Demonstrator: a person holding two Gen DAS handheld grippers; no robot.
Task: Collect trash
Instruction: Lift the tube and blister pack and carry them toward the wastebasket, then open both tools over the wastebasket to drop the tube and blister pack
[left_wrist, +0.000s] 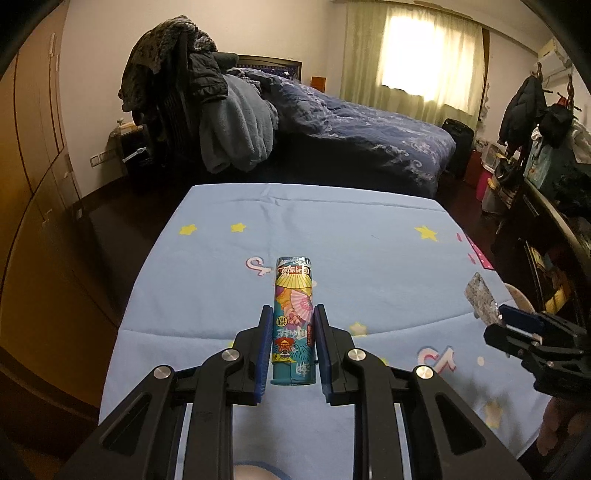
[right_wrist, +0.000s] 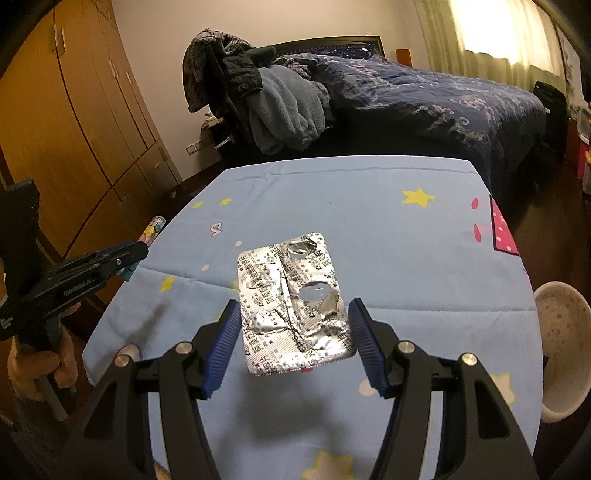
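Note:
My left gripper (left_wrist: 292, 314) is shut on a colourful printed snack wrapper tube (left_wrist: 293, 306), held above the blue star-print cloth (left_wrist: 332, 229). It also shows in the right wrist view (right_wrist: 142, 245) at the left with the wrapper (right_wrist: 153, 227) sticking out. My right gripper (right_wrist: 293, 312) is shut on a crumpled silver blister pack (right_wrist: 291, 302), held above the cloth (right_wrist: 369, 206). In the left wrist view the right gripper (left_wrist: 496, 315) is at the right edge with the blister pack (left_wrist: 480, 297) in it.
A white speckled bin (right_wrist: 561, 350) stands beside the table's right edge. A bed with a dark blue quilt (left_wrist: 351, 129) lies beyond the table. A chair piled with clothes (left_wrist: 192, 92) stands at back left. Wooden wardrobes (right_wrist: 74, 129) line the left.

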